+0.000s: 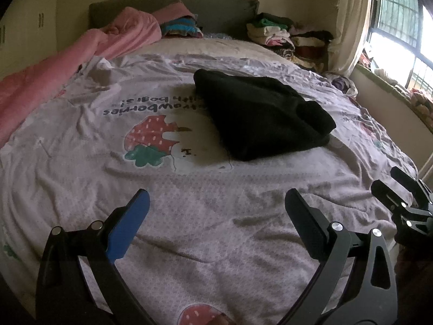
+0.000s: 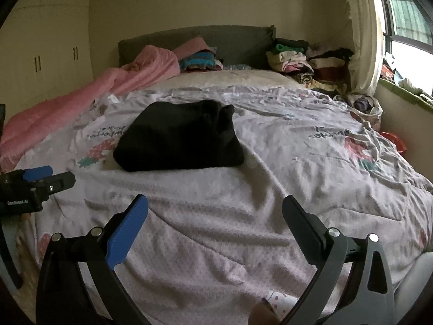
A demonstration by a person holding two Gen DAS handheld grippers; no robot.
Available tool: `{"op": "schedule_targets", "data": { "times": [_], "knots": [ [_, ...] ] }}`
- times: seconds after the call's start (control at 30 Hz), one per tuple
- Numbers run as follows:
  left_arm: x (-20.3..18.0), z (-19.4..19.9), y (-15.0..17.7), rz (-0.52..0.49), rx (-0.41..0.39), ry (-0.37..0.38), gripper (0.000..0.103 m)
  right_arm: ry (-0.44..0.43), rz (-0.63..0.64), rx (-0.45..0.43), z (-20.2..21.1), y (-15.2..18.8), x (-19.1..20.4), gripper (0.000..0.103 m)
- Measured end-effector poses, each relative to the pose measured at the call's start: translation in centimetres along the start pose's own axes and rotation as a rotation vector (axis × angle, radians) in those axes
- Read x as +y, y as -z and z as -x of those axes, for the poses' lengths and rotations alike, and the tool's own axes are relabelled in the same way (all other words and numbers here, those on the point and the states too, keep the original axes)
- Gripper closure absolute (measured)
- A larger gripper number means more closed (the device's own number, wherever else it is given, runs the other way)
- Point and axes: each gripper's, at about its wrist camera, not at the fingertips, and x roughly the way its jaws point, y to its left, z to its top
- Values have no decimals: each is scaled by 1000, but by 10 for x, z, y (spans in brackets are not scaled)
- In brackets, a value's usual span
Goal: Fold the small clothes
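Note:
A black garment (image 1: 259, 113) lies folded in a compact bundle on the strawberry-print bed cover (image 1: 189, 216), well beyond both grippers; the right wrist view shows the same black garment (image 2: 180, 136) left of centre. My left gripper (image 1: 217, 201) hovers over the near part of the bed, open, nothing between its fingers. My right gripper (image 2: 215, 207) is also open and empty above the cover (image 2: 270, 189). Each gripper shows at the edge of the other's view: the right gripper (image 1: 393, 187) at the far right, the left gripper (image 2: 51, 176) at the far left.
A pink blanket (image 1: 67, 62) runs along the bed's left side. Stacks of folded clothes (image 1: 286, 35) sit at the head of the bed by the grey headboard (image 1: 216, 10). A curtain and window (image 1: 400, 27) are at right, white wardrobes (image 2: 46, 48) at left.

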Motion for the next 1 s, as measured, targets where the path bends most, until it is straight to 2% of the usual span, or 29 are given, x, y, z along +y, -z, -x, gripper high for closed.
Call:
{"op": "schedule_targets", "data": {
  "times": [1.0],
  "knots": [
    [1, -2, 0, -8, 23, -56, 10, -5, 12, 13, 2, 1, 0, 4]
  ]
}}
